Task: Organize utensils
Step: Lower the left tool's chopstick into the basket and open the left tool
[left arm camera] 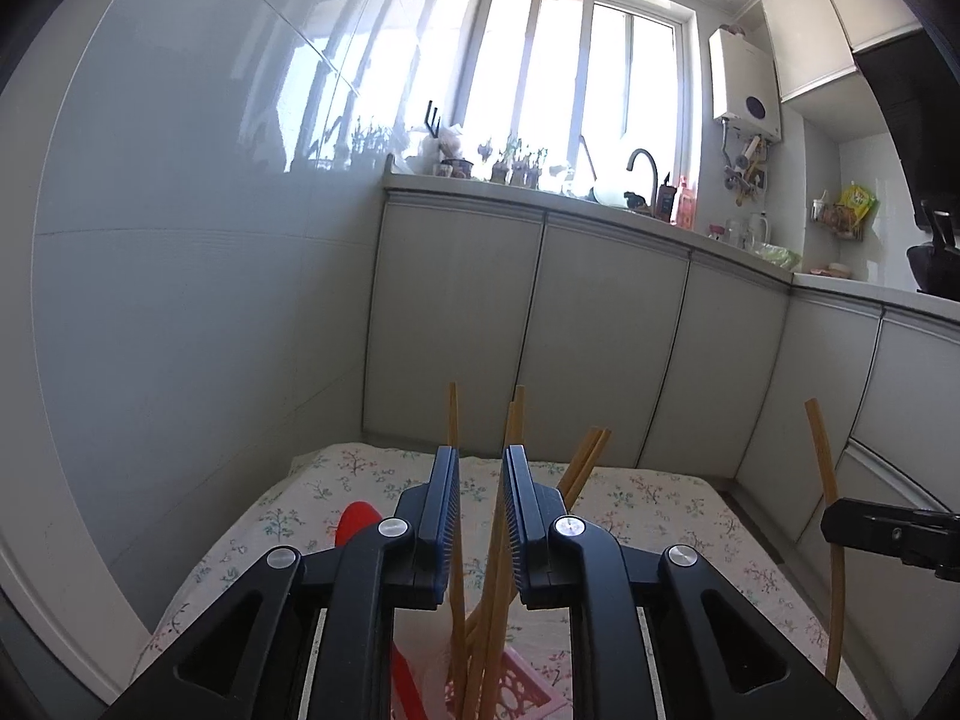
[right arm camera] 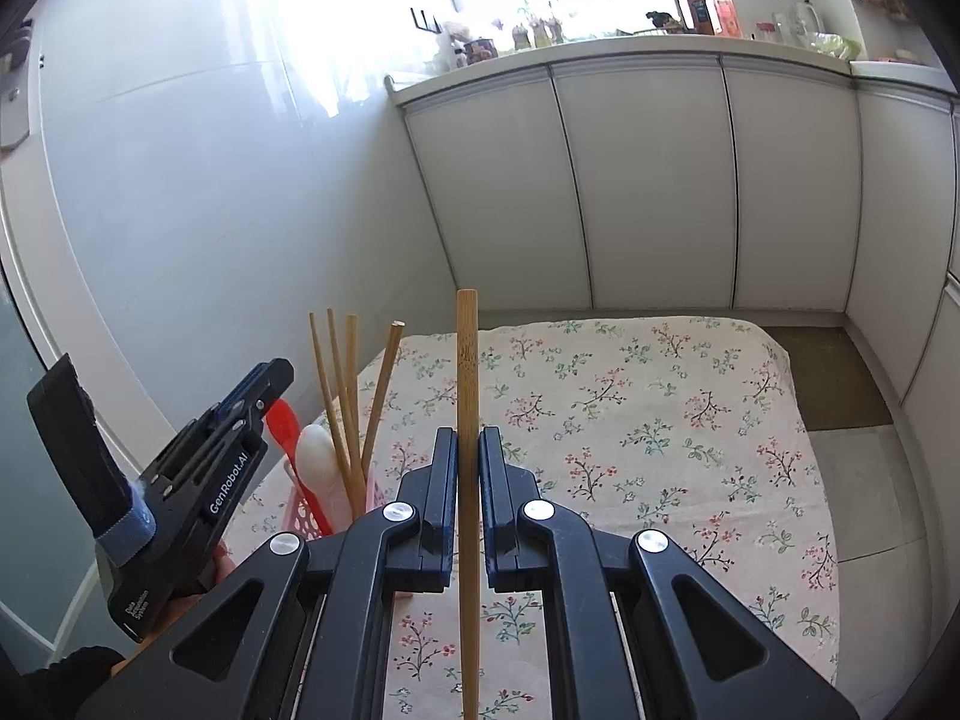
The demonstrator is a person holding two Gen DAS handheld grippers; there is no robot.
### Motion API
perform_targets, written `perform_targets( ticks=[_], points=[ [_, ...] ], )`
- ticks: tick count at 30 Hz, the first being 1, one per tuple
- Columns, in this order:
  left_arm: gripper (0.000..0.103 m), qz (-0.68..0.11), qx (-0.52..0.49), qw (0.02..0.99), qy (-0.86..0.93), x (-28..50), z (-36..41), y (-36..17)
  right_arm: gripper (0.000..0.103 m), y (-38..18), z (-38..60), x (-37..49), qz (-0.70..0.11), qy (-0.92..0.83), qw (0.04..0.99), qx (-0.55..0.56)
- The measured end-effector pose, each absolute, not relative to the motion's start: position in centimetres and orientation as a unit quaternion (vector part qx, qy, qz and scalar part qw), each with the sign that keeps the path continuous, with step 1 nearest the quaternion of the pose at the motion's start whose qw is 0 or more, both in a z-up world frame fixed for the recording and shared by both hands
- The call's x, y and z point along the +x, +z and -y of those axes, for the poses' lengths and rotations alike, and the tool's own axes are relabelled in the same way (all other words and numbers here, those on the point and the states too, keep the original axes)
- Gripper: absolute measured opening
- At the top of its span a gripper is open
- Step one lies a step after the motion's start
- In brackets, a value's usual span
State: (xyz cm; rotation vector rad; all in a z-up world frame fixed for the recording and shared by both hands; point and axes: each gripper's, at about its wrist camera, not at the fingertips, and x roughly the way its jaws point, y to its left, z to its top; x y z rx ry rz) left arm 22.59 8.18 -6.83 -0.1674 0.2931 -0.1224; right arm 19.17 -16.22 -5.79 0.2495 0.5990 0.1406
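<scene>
A pink perforated utensil basket (right arm camera: 303,516) stands at the table's left edge and holds several bamboo chopsticks (right arm camera: 343,396), a red spoon (right arm camera: 282,420) and a white spoon (right arm camera: 317,450). My left gripper (left arm camera: 480,462) hovers just above it, jaws a little apart around the upright chopsticks (left arm camera: 498,540), not pressing them; the basket (left arm camera: 522,690) shows below it. It also shows in the right wrist view (right arm camera: 264,384). My right gripper (right arm camera: 467,450) is shut on a single upright bamboo chopstick (right arm camera: 467,360), right of the basket. That chopstick also shows in the left wrist view (left arm camera: 831,540).
The small table has a floral cloth (right arm camera: 630,420). A white wall (left arm camera: 210,300) runs along its left side. Grey kitchen cabinets (left arm camera: 600,330) with a cluttered counter and sink stand behind it. Floor lies to the table's right.
</scene>
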Motion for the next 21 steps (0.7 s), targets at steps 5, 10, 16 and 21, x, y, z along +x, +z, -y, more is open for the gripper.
perform_targets(
  ticks=[5,10,16,21],
  points=[
    [0.038,-0.192,-0.089,0.977,-0.041,21.2,-9.2,-6.0,0.007,-4.7,16.4,18.6,-0.274,0.071,0.951,0.127],
    [0.056,-0.256,-0.090,0.962,-0.009,19.1,-10.8,-5.1,0.007,-3.1,16.3,17.5,-0.243,0.071,0.959,0.127],
    [0.076,-0.383,-0.095,0.919,0.017,17.4,-12.4,-5.4,0.007,-1.4,14.4,16.8,-0.206,0.069,0.969,0.119],
    [0.084,-0.459,-0.084,0.884,0.014,15.2,-12.2,-6.6,0.007,-0.4,12.0,16.8,-0.162,0.060,0.980,0.102]
  ],
)
